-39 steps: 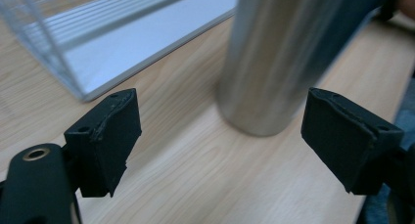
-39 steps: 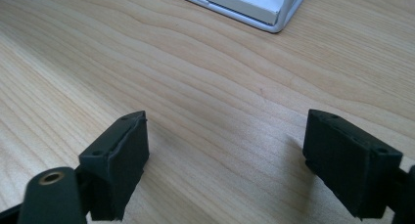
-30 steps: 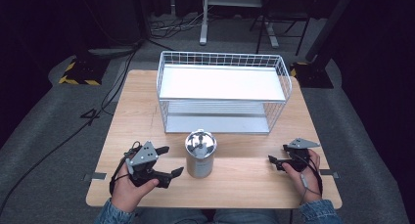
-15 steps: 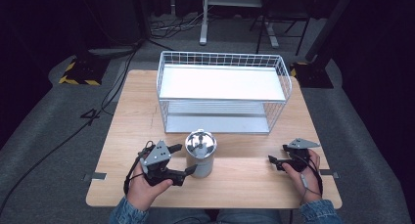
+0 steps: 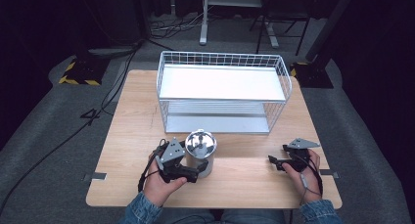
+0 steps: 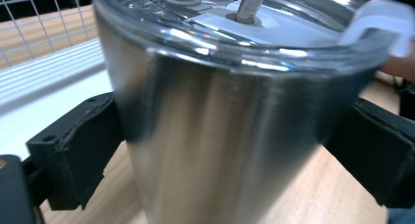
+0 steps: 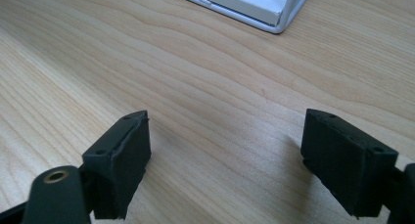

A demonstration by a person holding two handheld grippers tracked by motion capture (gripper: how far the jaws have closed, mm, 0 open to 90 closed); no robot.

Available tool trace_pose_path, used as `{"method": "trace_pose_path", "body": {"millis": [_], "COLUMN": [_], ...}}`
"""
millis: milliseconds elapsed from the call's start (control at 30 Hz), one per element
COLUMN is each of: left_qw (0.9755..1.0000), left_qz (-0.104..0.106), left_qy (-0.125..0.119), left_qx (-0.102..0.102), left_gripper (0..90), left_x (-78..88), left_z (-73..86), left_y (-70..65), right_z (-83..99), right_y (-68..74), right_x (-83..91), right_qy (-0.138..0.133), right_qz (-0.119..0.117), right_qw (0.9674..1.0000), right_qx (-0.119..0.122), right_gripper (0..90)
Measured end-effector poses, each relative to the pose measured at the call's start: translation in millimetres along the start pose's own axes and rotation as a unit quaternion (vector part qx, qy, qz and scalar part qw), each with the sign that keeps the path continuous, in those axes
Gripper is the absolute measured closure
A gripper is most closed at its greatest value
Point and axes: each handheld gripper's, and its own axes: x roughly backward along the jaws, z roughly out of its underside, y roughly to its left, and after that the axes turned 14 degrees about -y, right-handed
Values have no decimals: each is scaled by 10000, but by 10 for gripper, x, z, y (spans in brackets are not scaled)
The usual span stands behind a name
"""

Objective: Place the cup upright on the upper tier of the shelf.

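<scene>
- The job in hand looks like getting hold of the steel cup (image 5: 200, 153), which stands upright on the wooden table (image 5: 132, 136), near its front edge and just in front of the white wire basket (image 5: 222, 87).
- The left gripper (image 5: 193, 171) has come in from the cup's left side, and its jaws have just been opening; they now stand wide, one on each side of the cup's body.
- In the left gripper view the cup (image 6: 230, 131) sits deep between the two black pads (image 6: 78, 145). The pads lie close against the steel wall, but I cannot tell that they press on it (no grip yet, by my reading).
- The cup has a clear lid with a metal straw or stem rising through it, so it should be kept upright.
- The right gripper (image 5: 274, 161) rests low over the table near the front right corner, well apart from the cup. Its jaws are spread with bare wood between them, as the right gripper view (image 7: 225, 160) shows.
- Next move, as I judge it: close the left jaws squarely on the cup's body, below the lid's rim, firmly enough that the smooth steel doesn't slip.
- After that a straight lift seems called for, clear of the basket's front wires; where the cup goes from there I can't say.
</scene>
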Motion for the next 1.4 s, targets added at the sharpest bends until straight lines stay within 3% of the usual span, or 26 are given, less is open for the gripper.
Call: {"method": "trace_pose_path", "body": {"millis": [300, 400, 633, 733, 1033, 1267, 1400], "left_qw": [9993, 9982, 9966, 9965, 9967, 9980, 9980], "left_qz": [-78, -157, -210, -226, -212, -209, -276], "left_qy": [-363, -581, -792, -782, -755, -546, -413], "left_qx": [-2, -80, -107, -196, -206, -230, -383], "left_gripper": [3, 2, 10, 23, 31, 31, 31], "left_x": [-127, -164, -203, -201, -199, -200, -194], "left_z": [91, 123, 167, 166, 159, 103, 40], "left_y": [-14, -33, -42, -46, -43, -13, 15], "right_z": [0, 0, 0, 0, 0, 0, 0], "right_y": [0, 1, 1, 1, 1, 1, 2], "right_x": [0, 1, 0, 0, 0, 1, 1], "right_qy": [0, 2, 1, 1, 0, -3, -8], "right_qz": [-1, 6, 6, 6, 5, 0, -8], "right_qw": [10000, 10000, 10000, 10000, 10000, 10000, 10000], "right_qx": [-2, 3, 1, 1, 4, 7, 10], "right_gripper": [191, 192, 192, 192, 192, 196, 199]}}
